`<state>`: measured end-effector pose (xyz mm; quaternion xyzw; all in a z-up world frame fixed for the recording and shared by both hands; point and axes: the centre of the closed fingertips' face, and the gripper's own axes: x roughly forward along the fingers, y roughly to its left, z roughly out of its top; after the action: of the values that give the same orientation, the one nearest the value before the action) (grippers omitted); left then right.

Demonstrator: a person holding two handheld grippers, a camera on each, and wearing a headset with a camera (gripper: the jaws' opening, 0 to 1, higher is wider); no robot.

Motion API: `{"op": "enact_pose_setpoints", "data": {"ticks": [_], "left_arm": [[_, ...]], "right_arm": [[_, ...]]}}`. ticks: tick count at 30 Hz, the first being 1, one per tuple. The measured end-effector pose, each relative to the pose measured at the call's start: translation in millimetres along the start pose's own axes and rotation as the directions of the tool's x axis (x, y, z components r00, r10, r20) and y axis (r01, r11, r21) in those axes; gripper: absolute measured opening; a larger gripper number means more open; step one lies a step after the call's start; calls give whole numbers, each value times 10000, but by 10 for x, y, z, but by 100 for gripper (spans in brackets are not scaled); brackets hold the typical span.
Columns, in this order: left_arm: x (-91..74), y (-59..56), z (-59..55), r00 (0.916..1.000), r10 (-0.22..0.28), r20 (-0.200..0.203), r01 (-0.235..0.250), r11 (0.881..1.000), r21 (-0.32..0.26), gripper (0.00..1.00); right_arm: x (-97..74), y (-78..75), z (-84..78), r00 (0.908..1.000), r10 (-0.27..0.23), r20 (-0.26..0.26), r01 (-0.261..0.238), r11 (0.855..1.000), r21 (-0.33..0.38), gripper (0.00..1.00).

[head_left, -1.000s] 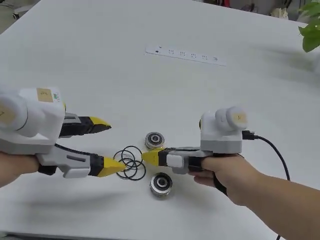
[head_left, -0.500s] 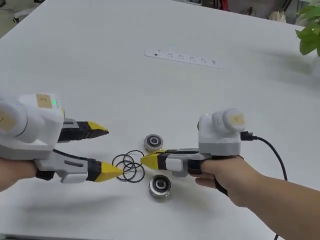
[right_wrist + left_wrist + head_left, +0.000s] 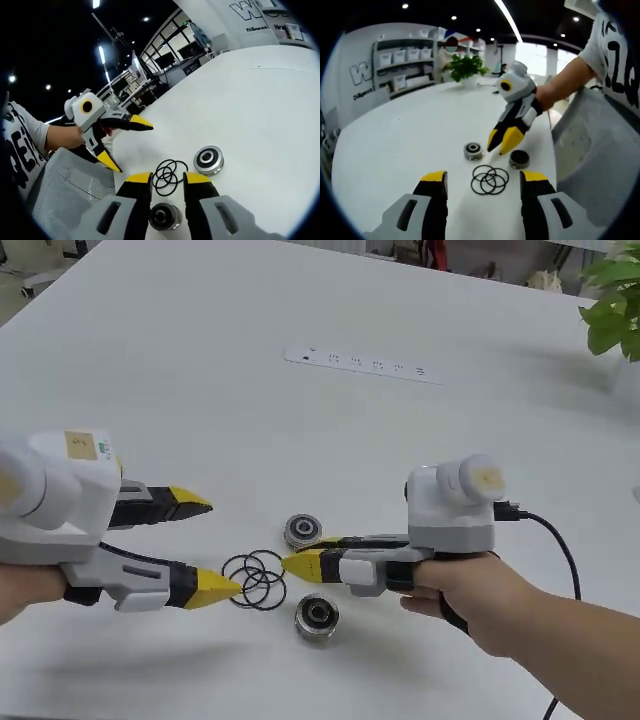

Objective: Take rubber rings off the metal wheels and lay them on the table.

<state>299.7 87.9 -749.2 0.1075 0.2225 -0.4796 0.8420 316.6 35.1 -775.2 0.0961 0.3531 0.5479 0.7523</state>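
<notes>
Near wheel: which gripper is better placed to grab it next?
Right, probably. The wheel lies under the right gripper, between its jaws in its view; the left gripper sits across the rings.

The worktop point(image 3: 200, 350) lies bare across its far and left stretches, open to approach from there. The power strip point(image 3: 360, 363) sits well apart on the far side, and the plant point(image 3: 612, 315) overhangs the far right corner. The crowded spot is near the front. There the rubber rings point(image 3: 255, 579) lie in an overlapping heap, with one metal wheel point(image 3: 303, 530) just beyond them and a second wheel point(image 3: 317, 615) just nearer. The right gripper point(image 3: 300, 553) fills the lane between the wheels, its jaws slightly parted beside the rings. The left gripper point(image 3: 225, 546) closes the opposite side, jaws wide apart over bare surface. A cable point(image 3: 552, 545) trails from the right gripper toward the near edge.
</notes>
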Motion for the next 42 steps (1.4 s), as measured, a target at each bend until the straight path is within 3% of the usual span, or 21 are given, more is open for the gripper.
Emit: {"op": "enact_pose_setpoints", "data": {"ticks": [12, 20, 27, 30, 35, 36, 42], "left_arm": [[-121, -5, 194, 9994, -7, 334, 7, 10000, -7, 65], [-165, -102, 256, 9989, -319, 343, 320, 9995, -5, 69], [-210, -119, 314, 9985, -264, 490, 262, 9996, 35, 75], [-228, -134, 320, 9983, -239, 534, 236, 9997, 66, 78], [-266, -160, 326, 9979, -190, 616, 184, 9998, 107, 82], [-274, -166, 328, 9978, -189, 641, 181, 9998, 129, 83], [-329, -172, 332, 9971, -50, 757, 36, 9998, 178, 87]], "right_arm": [[-274, 52, 159, 9970, -481, 606, 548, 9918, -1153, 36], [-450, 139, 213, 9947, -553, 864, 701, 9815, -1782, 44], [-612, 167, 213, 9902, -940, 1033, 1204, 9492, -2907, 58], [-680, 182, 197, 9888, -1082, 1025, 1378, 9259, -3518, 62], [-763, 220, 162, 9876, -1189, 1025, 1509, 8993, -4104, 72], [-790, 229, 139, 9873, -1249, 986, 1555, 8886, -4316, 74], [-867, 213, 62, 9851, -1521, 801, 1718, 8578, -4843, 78]]}}
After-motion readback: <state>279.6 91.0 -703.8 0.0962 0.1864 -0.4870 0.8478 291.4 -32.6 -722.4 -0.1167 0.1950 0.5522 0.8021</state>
